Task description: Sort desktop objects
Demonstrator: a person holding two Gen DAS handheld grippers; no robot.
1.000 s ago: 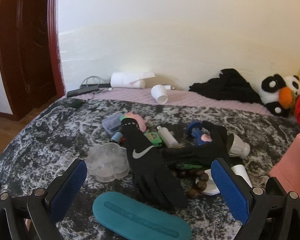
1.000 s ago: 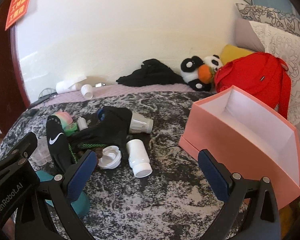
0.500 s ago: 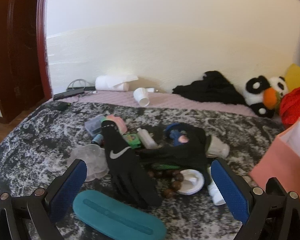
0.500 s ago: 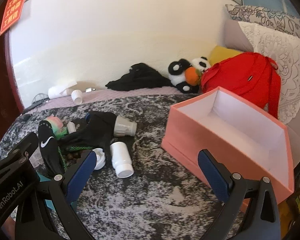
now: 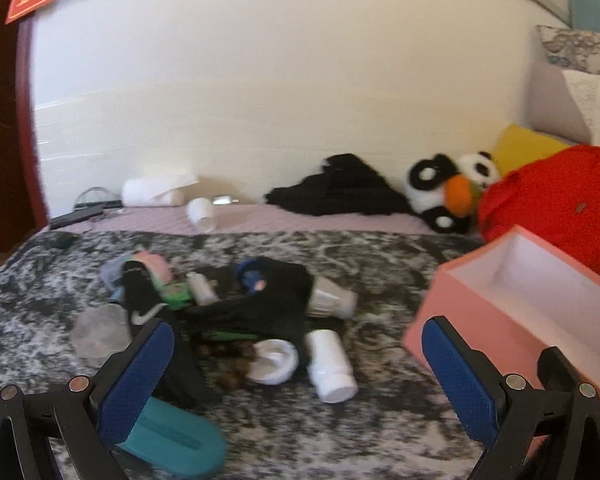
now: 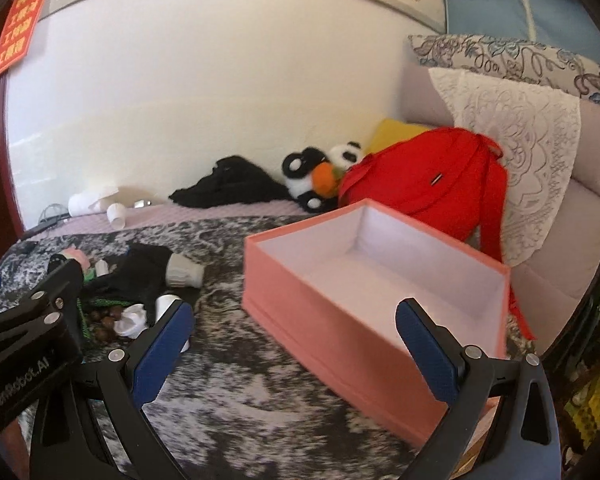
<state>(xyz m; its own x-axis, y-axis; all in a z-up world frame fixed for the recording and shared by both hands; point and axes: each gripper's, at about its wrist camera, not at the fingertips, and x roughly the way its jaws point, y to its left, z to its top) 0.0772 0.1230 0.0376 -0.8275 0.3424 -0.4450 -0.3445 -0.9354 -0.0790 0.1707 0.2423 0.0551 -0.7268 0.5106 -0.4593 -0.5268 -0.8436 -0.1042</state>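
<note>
Pink box empty; both tongs spread, nothing gripped

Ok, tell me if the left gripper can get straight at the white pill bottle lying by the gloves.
Probably yes. The left gripper is open and empty, and the white pill bottle lies on its side ahead of it, uncovered, with bare bedspread between. The white lid beside it might get nudged.

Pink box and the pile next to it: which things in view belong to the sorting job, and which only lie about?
For the job: pink box, black gloves, white bottle, teal case, wooden beads.

Lying about: panda toy, red backpack, black clothes, tissue roll.
</note>
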